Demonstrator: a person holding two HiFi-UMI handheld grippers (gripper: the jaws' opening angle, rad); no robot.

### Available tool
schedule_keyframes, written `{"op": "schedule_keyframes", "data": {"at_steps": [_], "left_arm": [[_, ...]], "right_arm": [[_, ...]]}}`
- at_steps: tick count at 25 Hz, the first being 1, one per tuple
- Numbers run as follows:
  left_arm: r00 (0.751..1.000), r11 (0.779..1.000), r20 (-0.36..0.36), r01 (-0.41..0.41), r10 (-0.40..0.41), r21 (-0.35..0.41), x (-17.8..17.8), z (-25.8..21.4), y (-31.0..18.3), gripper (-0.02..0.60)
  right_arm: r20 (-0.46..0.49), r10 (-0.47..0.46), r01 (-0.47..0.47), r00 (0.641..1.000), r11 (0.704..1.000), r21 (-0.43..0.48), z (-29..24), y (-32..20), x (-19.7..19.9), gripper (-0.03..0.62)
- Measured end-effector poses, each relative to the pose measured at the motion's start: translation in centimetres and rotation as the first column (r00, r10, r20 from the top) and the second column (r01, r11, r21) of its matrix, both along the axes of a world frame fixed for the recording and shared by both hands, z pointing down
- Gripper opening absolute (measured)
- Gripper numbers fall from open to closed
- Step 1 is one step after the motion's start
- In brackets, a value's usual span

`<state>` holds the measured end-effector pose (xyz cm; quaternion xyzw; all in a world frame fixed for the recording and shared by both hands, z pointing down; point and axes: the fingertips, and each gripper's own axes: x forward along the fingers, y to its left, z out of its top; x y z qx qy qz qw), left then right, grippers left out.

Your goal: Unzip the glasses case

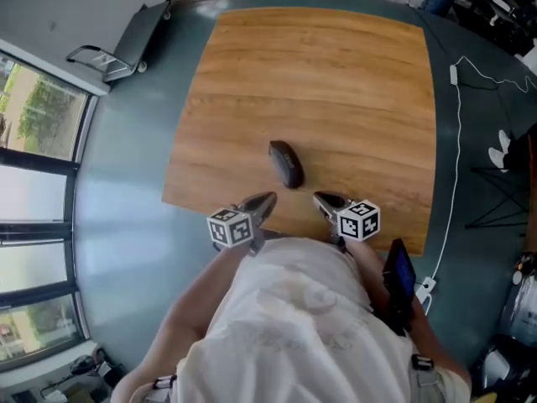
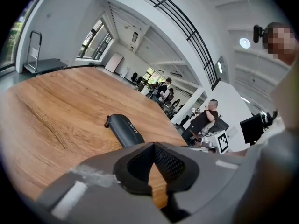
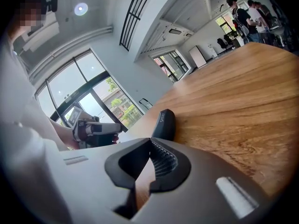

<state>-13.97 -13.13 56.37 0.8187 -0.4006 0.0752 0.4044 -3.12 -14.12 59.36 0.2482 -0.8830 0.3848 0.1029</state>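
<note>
One glasses case (image 1: 285, 164), two grippers (image 1: 265, 200) (image 1: 320, 197)

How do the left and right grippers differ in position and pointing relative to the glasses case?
The left gripper sits near-left of the glasses case and angles rightward toward it; the right gripper sits near-right and angles leftward. The left gripper view shows the case's long side, while the right gripper view shows mostly one end. Shared: both have jaws shut, hold nothing, and are clear of the case.
</note>
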Motion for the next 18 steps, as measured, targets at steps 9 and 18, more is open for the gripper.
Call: {"op": "schedule_keyframes", "data": {"at_steps": [9,18], "left_arm": [[0.997,0.997,0.074,0.034,-0.029,-0.074,-0.5,2.0,-1.1,0.002],[0.98,0.931,0.055,0.199,-0.192,-0.306,-1.9,4.6,-7.5,0.31]], "right_arm": [[0.015,0.052,-0.051,0.999,0.996,-0.068,1.1,0.5,0.3,0.009],[0.028,0.056,-0.054,0.998,0.996,-0.07,1.0,-1.0,-0.1,0.009]]}}
